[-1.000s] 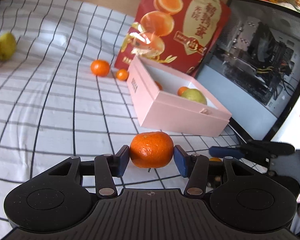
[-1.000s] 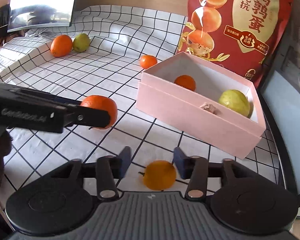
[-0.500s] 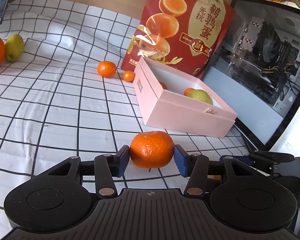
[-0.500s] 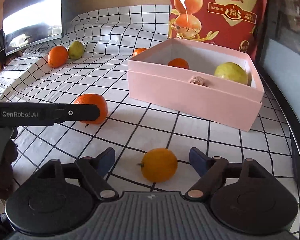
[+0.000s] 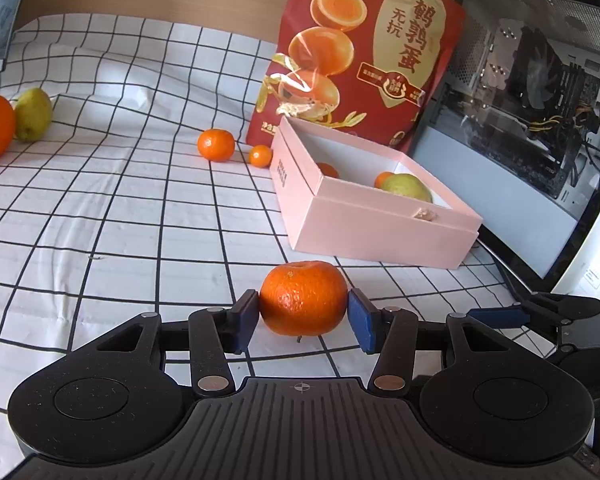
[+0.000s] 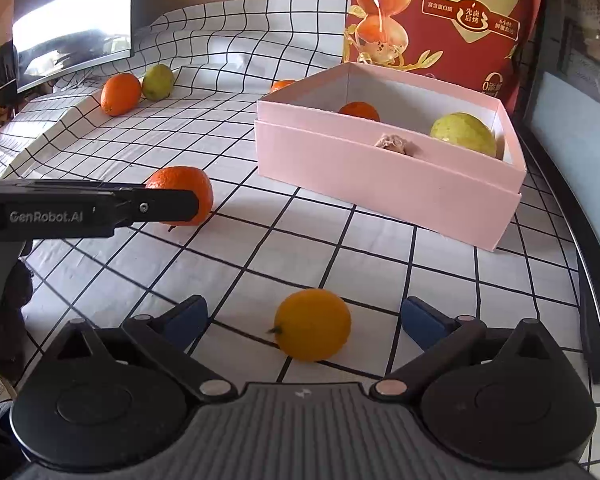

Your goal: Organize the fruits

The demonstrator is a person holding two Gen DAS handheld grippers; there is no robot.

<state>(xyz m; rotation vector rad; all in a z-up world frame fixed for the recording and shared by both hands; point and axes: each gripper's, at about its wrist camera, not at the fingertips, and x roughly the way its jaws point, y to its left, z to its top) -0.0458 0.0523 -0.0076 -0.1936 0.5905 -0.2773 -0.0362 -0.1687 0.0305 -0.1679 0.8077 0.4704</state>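
My left gripper (image 5: 302,316) is shut on an orange mandarin (image 5: 303,298), blue pads pressed to both its sides, low over the checked cloth. The right wrist view shows the same mandarin (image 6: 180,194) behind a left finger (image 6: 156,206). My right gripper (image 6: 304,320) is opening, its jaws wide apart. A small yellow-orange fruit (image 6: 312,324) lies on the cloth between them, touched by neither pad. Beyond both stands the open pink box (image 5: 380,232), (image 6: 380,176), holding a green pear (image 6: 462,134) and a mandarin (image 6: 358,111).
A red snack bag (image 5: 360,60) leans behind the box, and a computer case (image 5: 540,120) stands to its right. Two mandarins (image 5: 216,144) lie left of the box. A big orange (image 6: 120,94) and a pear (image 6: 158,82) sit far left near a monitor (image 6: 72,28).
My right jaws have spread from close around the small yellow-orange fruit to wide open, and the fruit stays on the cloth. My left gripper keeps its hold on the mandarin.
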